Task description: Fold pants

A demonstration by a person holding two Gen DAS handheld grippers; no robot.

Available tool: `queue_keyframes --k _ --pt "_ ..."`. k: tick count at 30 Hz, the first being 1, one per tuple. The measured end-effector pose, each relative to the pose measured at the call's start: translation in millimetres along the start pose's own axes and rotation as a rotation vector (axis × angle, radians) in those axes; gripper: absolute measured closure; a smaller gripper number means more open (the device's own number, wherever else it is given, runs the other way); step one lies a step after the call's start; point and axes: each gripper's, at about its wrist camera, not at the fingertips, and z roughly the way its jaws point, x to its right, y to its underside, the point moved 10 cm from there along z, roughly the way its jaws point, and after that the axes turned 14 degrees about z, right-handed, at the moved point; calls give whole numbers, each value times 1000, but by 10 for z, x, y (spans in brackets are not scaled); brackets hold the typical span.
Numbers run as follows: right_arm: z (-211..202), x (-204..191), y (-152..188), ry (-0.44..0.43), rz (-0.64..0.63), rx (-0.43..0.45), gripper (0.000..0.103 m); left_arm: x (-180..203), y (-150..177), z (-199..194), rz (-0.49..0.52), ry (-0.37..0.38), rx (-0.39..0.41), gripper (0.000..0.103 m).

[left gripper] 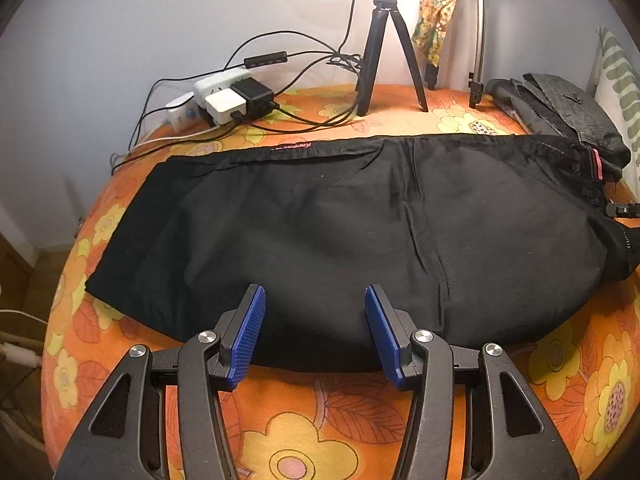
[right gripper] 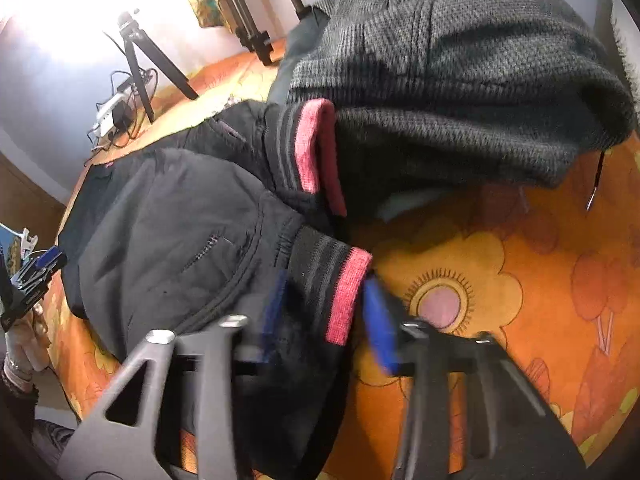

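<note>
Floral cloth; black pants flat; right gripper straddles cuff.

Black pants lie flat lengthwise across the orange floral table, legs stacked. Pink-edged ribbed cuffs at right end, one just under grey knit garment. Small pink label on far edge.

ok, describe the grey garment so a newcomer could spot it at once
Start at the orange flowered tablecloth and follow the long black pants to their pink-edged waistband end. Piled just beyond it is the grey garment: coarse knitted grey fabric with a button, unlike the smooth black pants beside it.
</note>
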Motion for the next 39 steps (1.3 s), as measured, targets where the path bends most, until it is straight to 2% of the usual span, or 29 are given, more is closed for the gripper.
queue_keyframes --k 1,2,5,10,14,19,22,26,28,30,32,34,35,36,38,39 --pt "-30 3 -10 9 -2 10 76 -4 5 2 0 -1 -1 52" --pt "-84 10 -22 31 -5 28 87 -7 12 3 2 -2 -2 52" --pt "-329 -53 -92 27 -14 97 95 -1 26 27 8 -2 -9 52" --pt "-656 -276 -256 -5 -62 208 98 -5 34 49 13 -8 -16 52" --pt "-733 -495 -448 36 -151 286 99 -43 30 38 6 -17 -16 52" --pt "-765 -590 -737 70 -174 355 99 -128 55 -13 14 -47 -12 52" --pt "-839 -591 -894 72 -162 403 102 -306 68 -66 -23 -55 -4 52" --pt "-697 -538 -911 38 -134 351 102 -743 4 -155 -105 -59 23 52" --pt "-605 -553 -827 8 -145 301 101 -1032 -41 -161 -159 -57 44 52" --pt "-558 -566 -704 -5 -164 266 101 -1226 -90 -94 -168 -45 50 52" --pt "-520 -573 -575 -5 -195 235 96 -1365 -155 36 -143 -41 30 52" --pt "-496 -545 -486 2 -205 219 75 -1488 -247 176 -119 -50 21 52" --pt "-475 -505 -443 14 -202 217 53 -1542 -286 235 -115 -62 19 51" --pt "-460 -476 -419 19 -198 215 42 -1599 -336 332 -116 -63 10 50" --pt "-399 -403 -380 28 -183 199 42 -1655 -431 565 -123 -20 -19 44" --pt "-351 -367 -369 28 -167 183 42 -1680 -456 641 -120 -18 -29 43"
